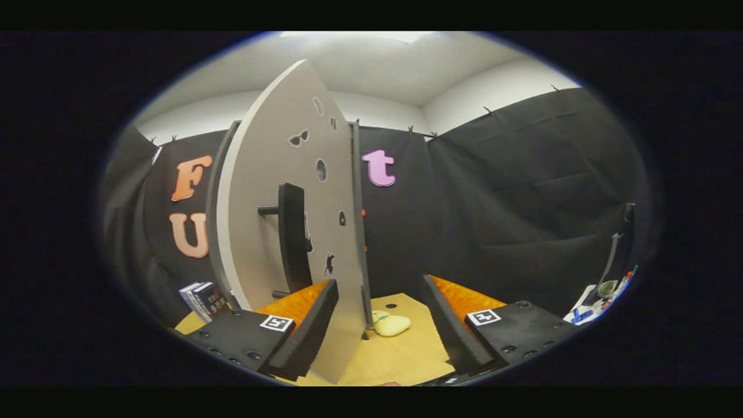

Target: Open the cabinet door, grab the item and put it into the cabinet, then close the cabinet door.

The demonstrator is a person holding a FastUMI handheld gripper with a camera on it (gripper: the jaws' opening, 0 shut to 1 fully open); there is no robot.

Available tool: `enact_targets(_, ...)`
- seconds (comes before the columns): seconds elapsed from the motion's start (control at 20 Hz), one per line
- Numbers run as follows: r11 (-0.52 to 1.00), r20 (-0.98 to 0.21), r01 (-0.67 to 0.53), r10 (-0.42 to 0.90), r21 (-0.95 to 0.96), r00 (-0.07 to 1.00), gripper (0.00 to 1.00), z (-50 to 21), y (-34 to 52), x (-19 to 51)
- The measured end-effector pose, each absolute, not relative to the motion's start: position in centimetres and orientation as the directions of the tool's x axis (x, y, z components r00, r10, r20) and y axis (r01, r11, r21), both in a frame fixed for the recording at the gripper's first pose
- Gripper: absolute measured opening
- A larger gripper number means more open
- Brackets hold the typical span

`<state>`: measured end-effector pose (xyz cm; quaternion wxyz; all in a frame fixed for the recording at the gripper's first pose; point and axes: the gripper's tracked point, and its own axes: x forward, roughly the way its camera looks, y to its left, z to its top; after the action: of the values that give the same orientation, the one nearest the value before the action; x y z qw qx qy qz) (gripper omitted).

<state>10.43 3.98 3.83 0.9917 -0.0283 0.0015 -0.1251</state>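
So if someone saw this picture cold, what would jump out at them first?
The big grey cabinet door, swung open and seen nearly edge-on, with its black handle sticking out just beyond the left finger. The open gripper comes next, its black and orange fingers spread wide, the door's lower edge passing between them. Ahead, on the tan table, lies a small pale yellow item, and some books stand left of the door.

The gripper (380,325) is pointing forward and level, its two fingers (310,331) spreading wide apart. The finger pads are facing inward, gripping nothing. Each finger base is carrying a square marker.
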Motion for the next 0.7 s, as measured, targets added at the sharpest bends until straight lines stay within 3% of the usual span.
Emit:
enact_targets(0.25,0.993,-0.062,0.116,-0.117,-0.016,0.991,0.97,1.0,9.8,12.5)
enact_targets(0.7,0.999,-0.094,-0.002,-0.001,-0.035,0.996,0.97,0.3,15.4,13.7)
